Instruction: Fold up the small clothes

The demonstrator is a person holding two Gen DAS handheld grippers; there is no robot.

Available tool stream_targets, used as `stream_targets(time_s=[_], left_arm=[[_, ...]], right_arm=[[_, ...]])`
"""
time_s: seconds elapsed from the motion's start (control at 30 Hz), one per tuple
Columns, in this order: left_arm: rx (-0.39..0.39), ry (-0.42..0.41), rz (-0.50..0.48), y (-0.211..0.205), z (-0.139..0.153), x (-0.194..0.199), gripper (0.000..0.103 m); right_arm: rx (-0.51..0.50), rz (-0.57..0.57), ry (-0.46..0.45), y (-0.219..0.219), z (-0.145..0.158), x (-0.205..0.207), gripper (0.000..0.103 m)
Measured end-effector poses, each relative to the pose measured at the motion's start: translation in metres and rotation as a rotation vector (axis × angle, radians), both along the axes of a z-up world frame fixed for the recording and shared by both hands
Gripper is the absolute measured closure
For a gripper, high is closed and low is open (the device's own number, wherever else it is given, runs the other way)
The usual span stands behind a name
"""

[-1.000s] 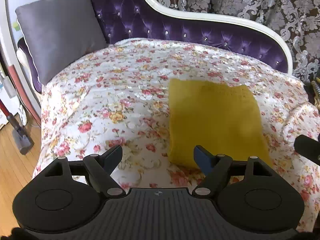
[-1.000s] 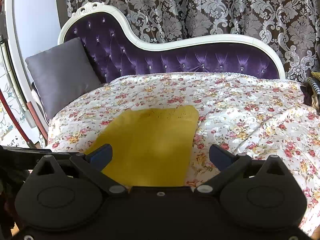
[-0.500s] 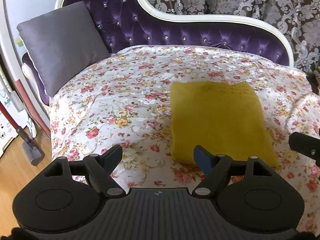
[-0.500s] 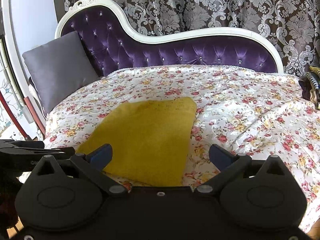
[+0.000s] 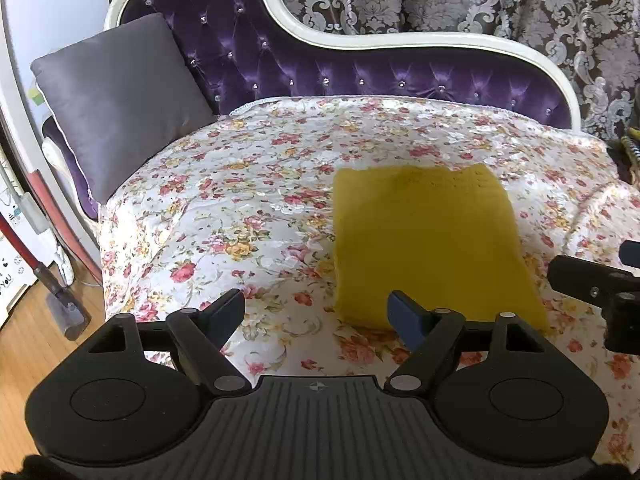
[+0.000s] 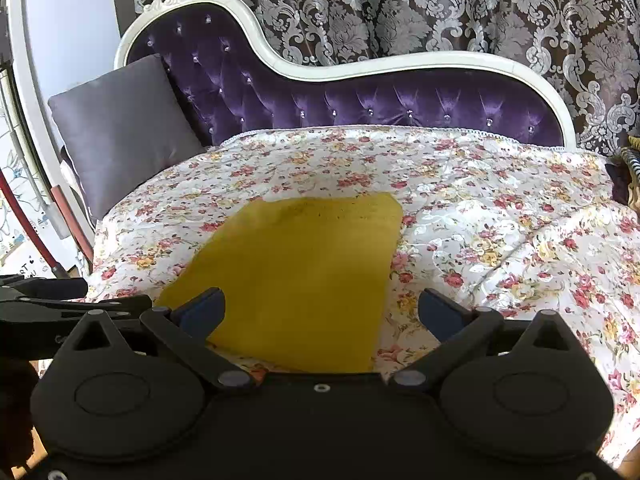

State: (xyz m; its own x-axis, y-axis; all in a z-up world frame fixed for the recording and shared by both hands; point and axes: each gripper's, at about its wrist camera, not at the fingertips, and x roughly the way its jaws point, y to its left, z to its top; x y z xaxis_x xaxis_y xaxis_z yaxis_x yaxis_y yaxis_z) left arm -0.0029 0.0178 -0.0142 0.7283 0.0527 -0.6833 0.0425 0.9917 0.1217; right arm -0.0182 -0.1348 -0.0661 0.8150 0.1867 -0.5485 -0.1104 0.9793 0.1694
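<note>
**Fold nearly finished, both grippers clear of the cloth**

Garment first: the yellow knit garment (image 5: 428, 240) lies flat as a tidy rectangle on the floral bedspread (image 5: 248, 208) that covers the purple tufted chaise (image 5: 360, 76); I use the garment as my landmark for everything else. Its edges look straight and no sleeve or loose flap shows, so I judge the folding of this piece largely done; whether one more halving is intended I cannot say from these views.

My left hand-held gripper (image 5: 316, 312) hovers at the garment's near-left corner, fingers spread wide apart with nothing between them; its right fingertip sits just in front of the garment's near edge, and I cannot tell whether it touches the cloth. My right hand-held gripper (image 6: 320, 308) hangs over the garment's near edge, also spread apart and empty; the yellow cloth fills the gap between its fingers in the right wrist view, apparently below them.

Beyond the garment's far-left side a grey cushion (image 5: 120, 100) leans against the chaise back; behind the far edge hangs the patterned curtain (image 6: 400, 8). At the garment's far right, off the bedspread's end, something striped and dark (image 6: 632, 160) peeks in; it may be more clothing waiting, though too little shows to be sure.

What is left, in my judgement: a last fold or tidy, or moving on to another piece.
</note>
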Motion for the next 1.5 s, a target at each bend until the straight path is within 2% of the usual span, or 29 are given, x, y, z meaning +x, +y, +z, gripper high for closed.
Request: stream_targets(time_s=[1.5], left_arm=[[-0.010,0.054,-0.016,-0.008,-0.009,0.004,0.026]], right_arm=[[0.012,-0.004,0.057,-0.001,-0.011,0.012,0.001]])
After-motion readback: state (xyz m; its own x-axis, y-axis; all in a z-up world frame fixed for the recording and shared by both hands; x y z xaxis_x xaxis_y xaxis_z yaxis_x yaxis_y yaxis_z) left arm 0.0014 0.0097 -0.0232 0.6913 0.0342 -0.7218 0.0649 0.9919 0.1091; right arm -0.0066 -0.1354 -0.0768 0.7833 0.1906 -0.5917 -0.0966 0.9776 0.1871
